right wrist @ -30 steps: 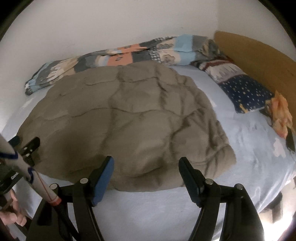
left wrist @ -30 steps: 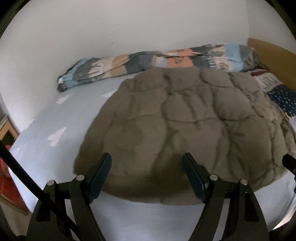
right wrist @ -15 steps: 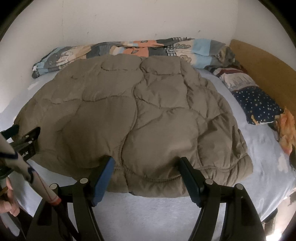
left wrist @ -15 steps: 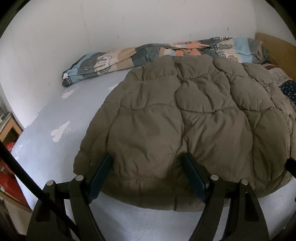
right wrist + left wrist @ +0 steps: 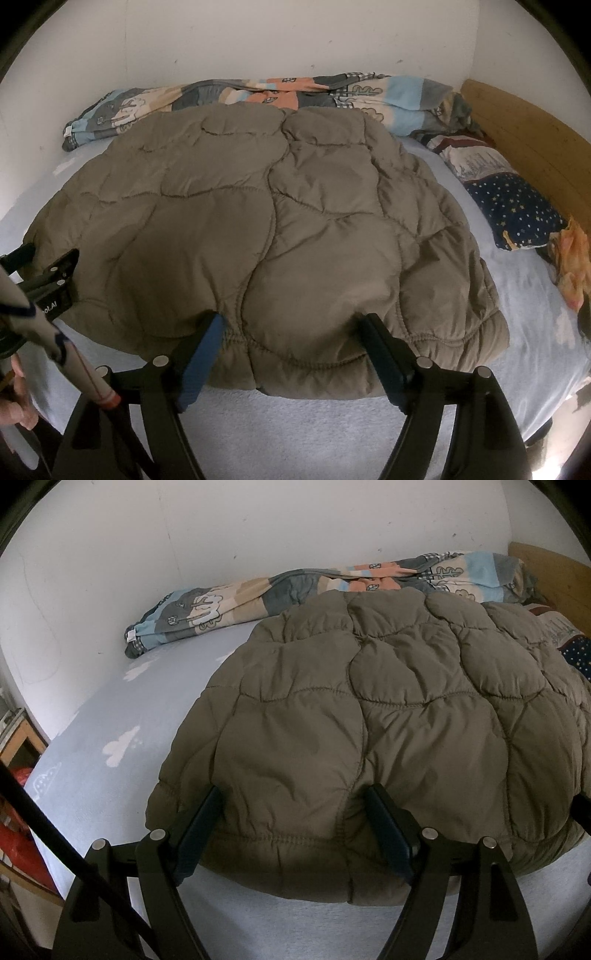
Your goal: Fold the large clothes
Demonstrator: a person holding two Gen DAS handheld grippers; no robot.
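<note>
Both jaws stand spread wide, straddling the near hem of a quilted olive-brown jacket (image 5: 369, 716) without pinching it. Left gripper (image 5: 295, 808) sits at the hem's left part, right gripper (image 5: 291, 332) at its right part. Jacket lies flat on a pale blue bedsheet (image 5: 110, 716). Behind it, a rolled patterned duvet (image 5: 258, 96) lies along a white wall (image 5: 258, 40); a starry pillow (image 5: 517, 210) rests near a wooden headboard (image 5: 535, 136).
</note>
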